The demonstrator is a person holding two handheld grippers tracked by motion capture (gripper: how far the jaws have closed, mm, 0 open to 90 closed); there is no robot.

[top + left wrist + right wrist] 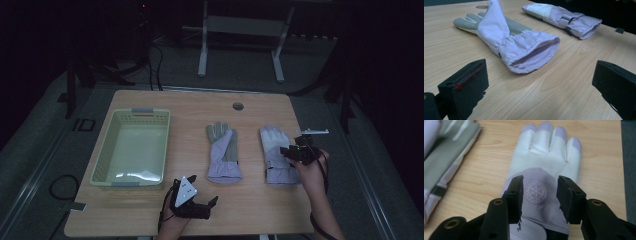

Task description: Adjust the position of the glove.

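A: From above we see the right claw (295, 148) over the right glove (276, 155), which lies flat near the right edge of the counter (250, 210), fingers pointing to the far side.

B: The right gripper view adds what we can't make out from up there: a round snowflake badge (536, 191) on the back of that glove, sitting between the jaws. The jaws stand partly apart, above the lilac fabric. Whether the pads touch it, we cannot tell; nothing is pinched between them.

A: And our left claw (200, 205)?

B: It sits at the near edge of the counter, in front of the left glove (223, 152). In the left gripper view its jaws are spread wide with bare wood between them, holding nothing. That view looks straight into the left glove's open cuff (536, 56) and shows the ribbed knit lining, which the high view hides. The strap (569, 22) on the right glove's wrist also shows there.

A: Containers?

B: One pale green basket (102, 167) on the left of the counter, well apart from both gloves. From above we see its smooth bottom, with nothing lying in it.
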